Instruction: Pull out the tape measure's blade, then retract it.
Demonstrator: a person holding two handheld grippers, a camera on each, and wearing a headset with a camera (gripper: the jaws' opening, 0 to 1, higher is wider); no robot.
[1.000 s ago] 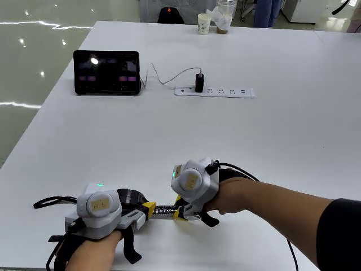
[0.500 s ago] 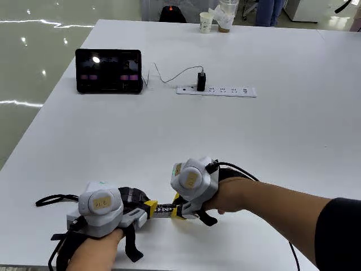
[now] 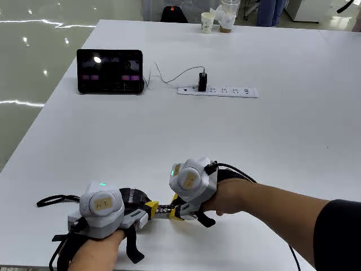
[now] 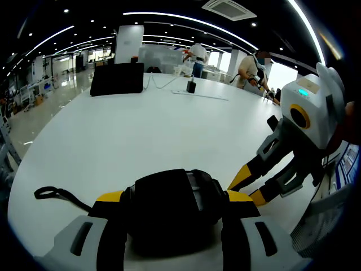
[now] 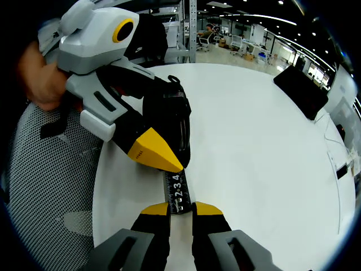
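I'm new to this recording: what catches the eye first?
At the near edge of the table, the left gripper clamps a black tape measure while the right gripper pinches its short stretch of blade. Farther back are a dark tablet and a power strip.

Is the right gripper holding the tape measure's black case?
No, the right gripper is shut on the numbered blade, while the left gripper clamps the black case.

Left tongs (image 4: 175, 199) clamped either side of the black tape measure (image 4: 169, 217); right tongs (image 4: 251, 186) just to their right, yellow tips down at the white bench (image 4: 141, 135).
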